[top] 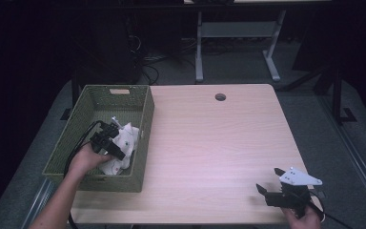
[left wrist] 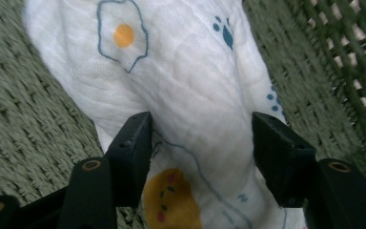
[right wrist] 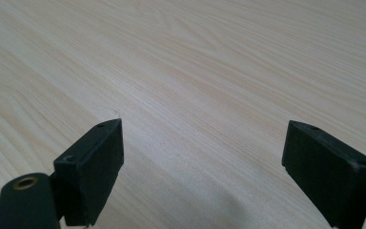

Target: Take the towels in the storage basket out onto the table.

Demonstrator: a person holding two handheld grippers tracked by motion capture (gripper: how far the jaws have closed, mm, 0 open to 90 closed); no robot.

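The left gripper (left wrist: 201, 138) is reaching down into the green woven basket (top: 145, 119) at the table's (top: 219, 143) left edge, its jaws straddling a fold of the white printed cloth (left wrist: 190, 86) lying inside, not visibly clamping it. The right gripper (right wrist: 202, 157) is hovering released over the bare near-right tabletop

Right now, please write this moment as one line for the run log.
left gripper: in green basket, jaws astride white printed cloth, grip unconfirmed | right gripper: open, above bare table
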